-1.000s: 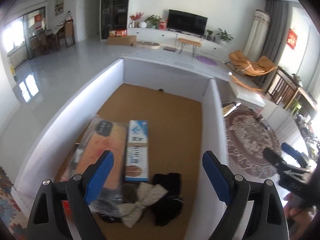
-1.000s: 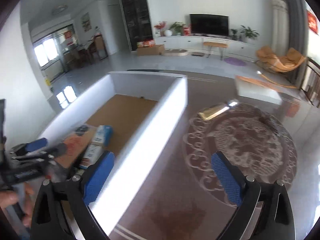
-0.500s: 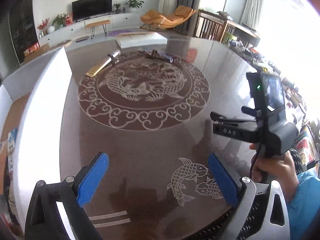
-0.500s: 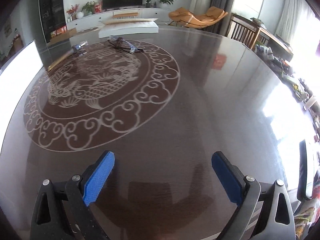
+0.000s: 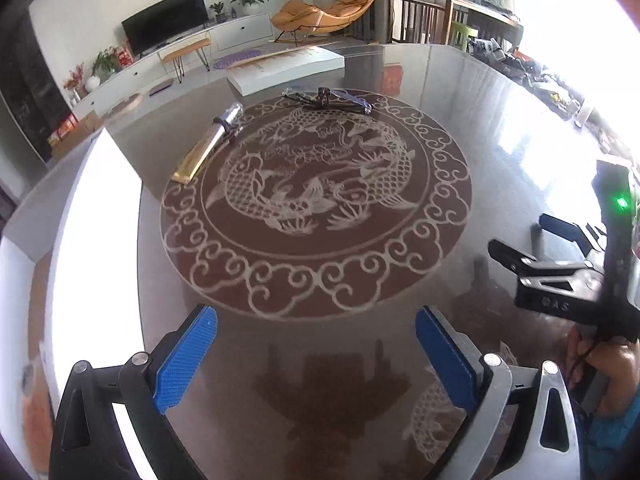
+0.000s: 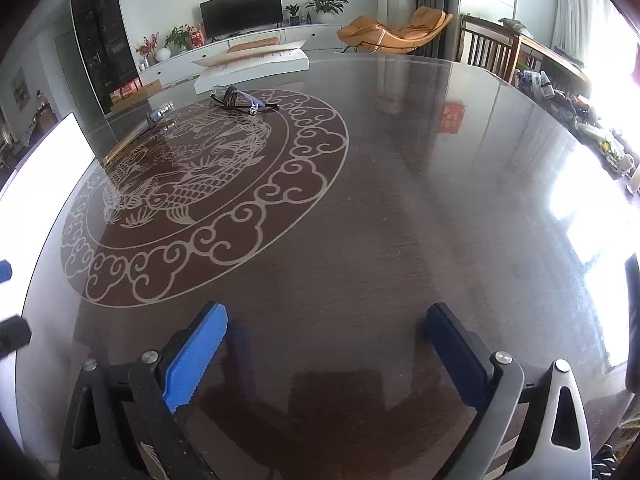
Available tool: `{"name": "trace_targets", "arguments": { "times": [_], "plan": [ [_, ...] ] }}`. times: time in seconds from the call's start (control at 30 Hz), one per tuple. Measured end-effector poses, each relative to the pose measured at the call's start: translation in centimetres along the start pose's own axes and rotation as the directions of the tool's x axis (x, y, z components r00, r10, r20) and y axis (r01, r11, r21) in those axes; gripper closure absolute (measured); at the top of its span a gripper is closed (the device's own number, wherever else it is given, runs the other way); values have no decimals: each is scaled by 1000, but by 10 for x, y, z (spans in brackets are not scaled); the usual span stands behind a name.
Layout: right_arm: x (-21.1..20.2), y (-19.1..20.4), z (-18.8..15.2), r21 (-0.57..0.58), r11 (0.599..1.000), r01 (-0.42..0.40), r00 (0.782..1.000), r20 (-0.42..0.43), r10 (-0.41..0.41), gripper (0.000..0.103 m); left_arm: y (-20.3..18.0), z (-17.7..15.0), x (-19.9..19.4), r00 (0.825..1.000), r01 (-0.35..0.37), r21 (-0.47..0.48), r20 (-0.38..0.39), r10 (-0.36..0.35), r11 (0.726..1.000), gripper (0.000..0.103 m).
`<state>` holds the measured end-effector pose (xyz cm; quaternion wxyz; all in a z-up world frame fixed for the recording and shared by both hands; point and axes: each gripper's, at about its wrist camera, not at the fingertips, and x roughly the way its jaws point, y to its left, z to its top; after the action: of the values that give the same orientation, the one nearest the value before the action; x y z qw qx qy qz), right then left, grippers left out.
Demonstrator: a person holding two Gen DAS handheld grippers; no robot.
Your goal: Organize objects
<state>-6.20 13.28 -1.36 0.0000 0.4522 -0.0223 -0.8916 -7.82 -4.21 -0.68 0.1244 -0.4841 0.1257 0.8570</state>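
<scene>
Two loose things lie at the far side of the round table [image 5: 460, 92]: one long gold-and-silver tube [image 5: 210, 144] and one pair of glasses [image 5: 326, 98], well apart from each other on the rim of the fish medallion [image 5: 316, 184]. One flat white box lid [image 5: 286, 68] lies behind them. The white box wall [image 5: 96, 208] runs along the table's left edge. The left claw [image 5: 316, 360] hangs over bare dark tabletop with both blue pads spread wide and nothing between them. The right claw [image 6: 326, 356] hangs likewise, wide and empty, and the whole near and right half of the table is open room. The right claw's body, seen from the left wrist, bears small letters that seem to read "OAS"; a hand [image 5: 604, 376] grips it
</scene>
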Motion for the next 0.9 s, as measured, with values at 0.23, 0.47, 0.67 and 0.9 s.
{"name": "trace_targets", "arguments": {
  "times": [0.23,0.47,0.67,0.9],
  "plan": [
    [0,2,-1,8,1000,-12,1000,6,12,1,50,89,45,1000,-19,48,-18,20,999,2],
    [1,7,-1,-12,1000,6,1000,-5,-6,0,105,156,134,987,-140,-61,-89,135,988,2],
    [2,10,-2,-30,999,14,1000,-11,-14,0,149,171,186,991,-107,-245,-102,84,964,0],
    [4,13,-1,-53,998,23,1000,-19,-24,0,157,163,188,997,-58,-269,-61,43,961,0]
  ]
}}
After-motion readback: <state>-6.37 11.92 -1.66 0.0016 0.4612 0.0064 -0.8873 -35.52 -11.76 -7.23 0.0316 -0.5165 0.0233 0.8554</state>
